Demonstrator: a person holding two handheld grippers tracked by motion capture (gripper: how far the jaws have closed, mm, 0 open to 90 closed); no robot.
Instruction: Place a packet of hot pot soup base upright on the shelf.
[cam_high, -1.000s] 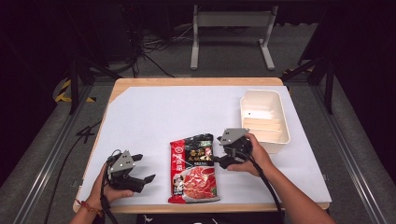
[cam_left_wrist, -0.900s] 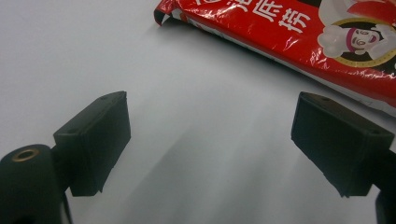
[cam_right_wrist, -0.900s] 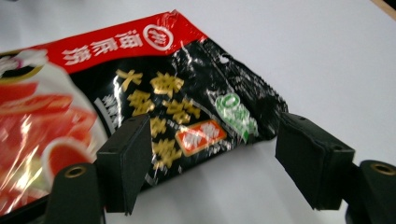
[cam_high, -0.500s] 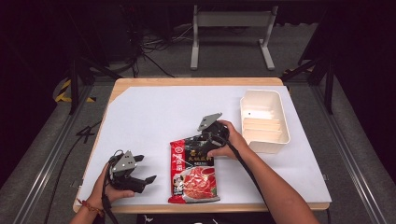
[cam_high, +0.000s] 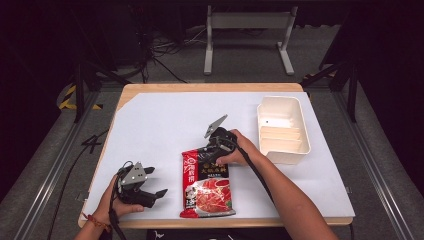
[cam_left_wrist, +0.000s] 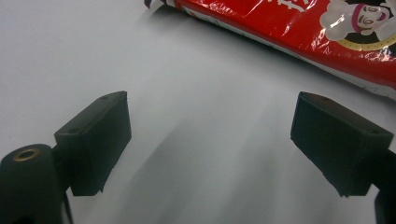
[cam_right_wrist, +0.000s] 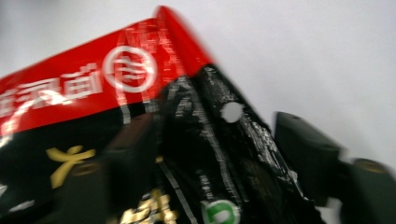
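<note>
A red and black food pouch (cam_high: 207, 185) lies flat near the table's front edge. My right gripper (cam_high: 210, 150) comes down on its far end, tilted towards the person. In the blurred right gripper view, the pouch's black top edge (cam_right_wrist: 219, 140) rises as a ridge between the jaws of the right gripper (cam_right_wrist: 219, 158). Those jaws have just been closing and still stand apart. My left gripper (cam_high: 154, 196) rests on the white sheet left of the pouch, open and with nothing between its jaws (cam_left_wrist: 210, 140). The pouch's red side (cam_left_wrist: 303, 32) lies just beyond them.
A white rectangular tray (cam_high: 282, 98) stands at the right of the table, with flat pale pieces inside. A white sheet (cam_high: 165, 125) covers the wooden tabletop. Dark floor, cables and a metal stand lie beyond the far edge.
My right gripper has moved left from beside the pouch onto its top end and tilted down. Its jaws have come closer together. The left gripper has stayed put.
</note>
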